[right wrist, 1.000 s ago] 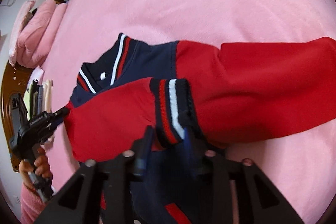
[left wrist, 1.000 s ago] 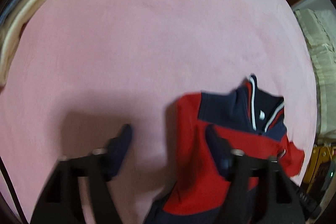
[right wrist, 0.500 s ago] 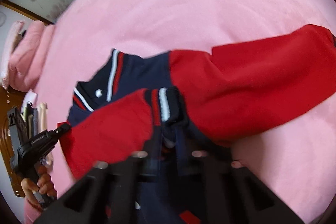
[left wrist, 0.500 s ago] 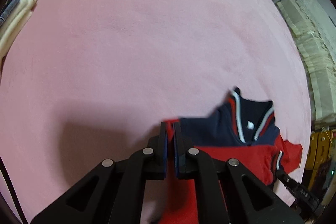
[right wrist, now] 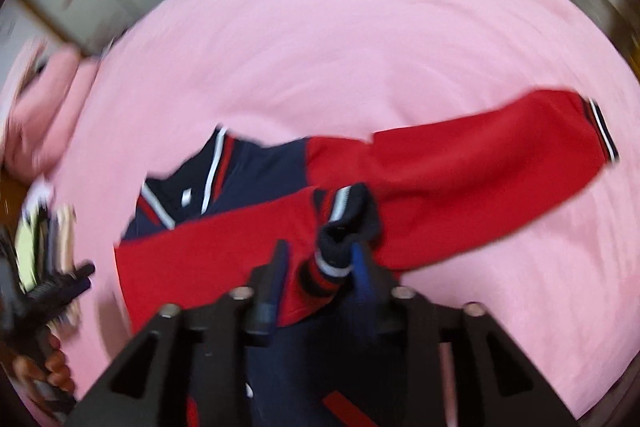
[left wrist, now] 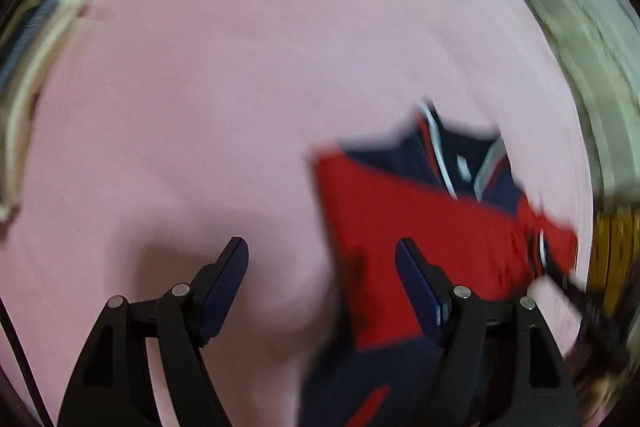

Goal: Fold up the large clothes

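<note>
A red and navy blue jacket with white-striped ribbed trim (right wrist: 360, 187) lies on a pink fleece bedspread (right wrist: 360, 27), filling the middle and lower part of the right wrist view. Its navy collar sits at centre left, one red sleeve (right wrist: 480, 163) stretches out flat toward the right edge of the frame, and the other red sleeve (right wrist: 224, 251) is folded across the body, ending in a navy, red and white striped cuff (right wrist: 344, 227) just above the fingers.

The right gripper (right wrist: 318, 259) points steeply down over that cuff. Its jaws have just been opening and now stand at a middling gap; the cuff bunches up between them and lies against the right-hand blue pad, but blur hides whether the pads still press on it. At the lower left edge of this view a hand (right wrist: 52, 367) grips the black handle of the other tool.

In the left wrist view the left gripper (left wrist: 322, 259) has just spread its jaws wide. Between them lie bare pink bedspread (left wrist: 240, 67) and the red edge of the jacket (left wrist: 400, 211), which occupies the centre right and lower right of the frame; neither pad touches cloth. Blurred pale folded cloth (left wrist: 28, 67) lies along the left edge.
</note>
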Demonstrator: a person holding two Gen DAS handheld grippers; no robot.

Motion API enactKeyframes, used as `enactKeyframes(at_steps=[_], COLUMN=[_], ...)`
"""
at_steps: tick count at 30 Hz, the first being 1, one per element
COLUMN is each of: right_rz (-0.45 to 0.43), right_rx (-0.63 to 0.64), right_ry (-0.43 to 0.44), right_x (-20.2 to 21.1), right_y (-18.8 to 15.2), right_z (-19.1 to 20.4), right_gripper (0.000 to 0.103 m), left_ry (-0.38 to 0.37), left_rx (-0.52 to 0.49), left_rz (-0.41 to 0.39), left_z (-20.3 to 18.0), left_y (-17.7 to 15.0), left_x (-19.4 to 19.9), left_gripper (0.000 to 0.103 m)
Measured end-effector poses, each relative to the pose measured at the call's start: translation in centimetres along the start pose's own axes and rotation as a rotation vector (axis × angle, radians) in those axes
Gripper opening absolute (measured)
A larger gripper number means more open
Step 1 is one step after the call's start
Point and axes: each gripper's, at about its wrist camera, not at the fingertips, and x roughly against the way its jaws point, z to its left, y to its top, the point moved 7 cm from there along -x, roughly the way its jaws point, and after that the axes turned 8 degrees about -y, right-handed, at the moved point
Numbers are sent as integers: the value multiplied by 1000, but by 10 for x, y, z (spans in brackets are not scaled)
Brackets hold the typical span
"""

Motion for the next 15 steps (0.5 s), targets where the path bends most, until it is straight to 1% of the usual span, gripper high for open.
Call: enactKeyframes(at_steps=[2,3,4,5,6,7,8,10,11,12,13,14,15], right_rz=[20,31,37,48,57,65,71,78,81,82,90,101,116], right_rx=[-4,-18,-26,-35,-34,-29,-22,-19,-19,-18,-17,-17,-14], right_ry=[-28,-26,-24,-24,-33,-42,-53,-51,-40,-26,5,27,46], right_x=[-5,-6,-4,-4,-5,-6,-8,-7,-7,-7,-7,-9,-11], right_y=[-3,-3,-7,-8,-10,-11,-12,-13,-14,-15,-18,-20,-23], right_z=[0,-2,-11,-14,-18,-20,-24,-28,-30,-30,-28,-26,-23], right_gripper=[43,43,43,43,43,43,43,43,43,43,43,43,43], left_ry=[52,69,72,50,7,-25,-35,-46,-35,-15,24,97,125], left_rx=[-27,-20,6,44,81,104,117,105,100,99,101,112,136], left_rz=[53,91,122,136,126,117,108,74,62,62,68,82,100], left_z=[-5,-6,-3,-1,-1,-1,-1,1,4,6,15,30,45], left_y=[-12,-18,-24,-28,-29,-28,-28,-28,-29,-30,-32,-35,-35], left_x=[-18,-29,-39,-46,-48,-49,-46,-36,-32,-32,-31,-31,-31], left_gripper=[74,63,50,25,10,8,7,6,5,3,1,1,1])
